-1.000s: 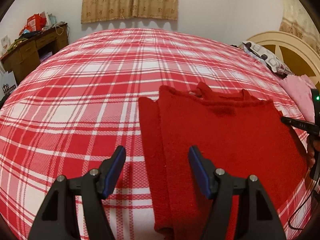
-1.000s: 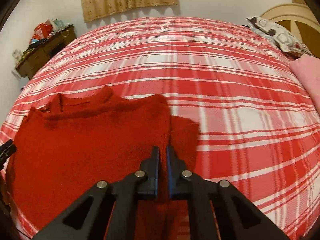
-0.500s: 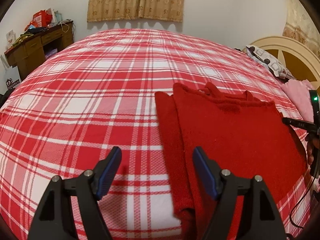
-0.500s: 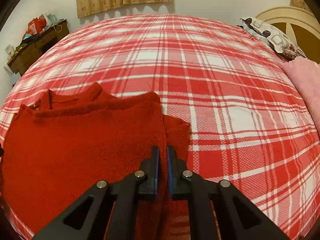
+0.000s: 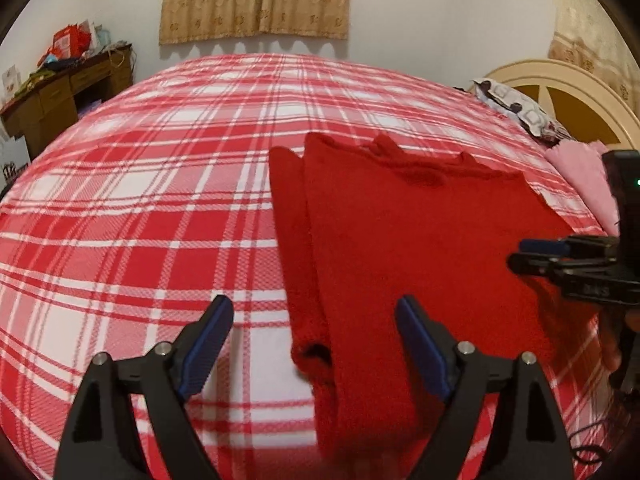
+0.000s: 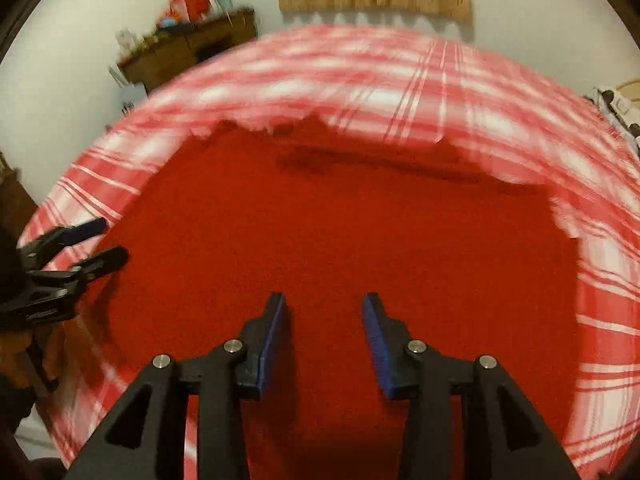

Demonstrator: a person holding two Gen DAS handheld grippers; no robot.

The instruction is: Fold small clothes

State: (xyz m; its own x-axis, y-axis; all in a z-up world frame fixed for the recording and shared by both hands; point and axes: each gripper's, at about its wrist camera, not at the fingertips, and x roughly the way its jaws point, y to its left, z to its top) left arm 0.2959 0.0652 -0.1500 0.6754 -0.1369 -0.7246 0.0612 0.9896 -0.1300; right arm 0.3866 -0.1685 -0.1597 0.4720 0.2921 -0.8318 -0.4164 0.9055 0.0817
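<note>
Plaid bed [image 5: 160,208]: red sweater [image 5: 420,232] (sleeve folded), pink cloth [image 5: 580,176].

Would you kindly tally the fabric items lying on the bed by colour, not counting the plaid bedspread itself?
Red: 1, the red sweater, sleeves folded in
Pink: 1, the pink cloth by the headboard
Patterned grey and white: 1, the pillow
Total: 3

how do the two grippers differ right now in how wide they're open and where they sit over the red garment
The left gripper gapes wide; the right gripper shows a narrower gap. The left straddles the red garment at its folded left edge and sleeve; the right hangs over the garment's middle. Both are opening, with nothing pinched between their blue pads.
</note>
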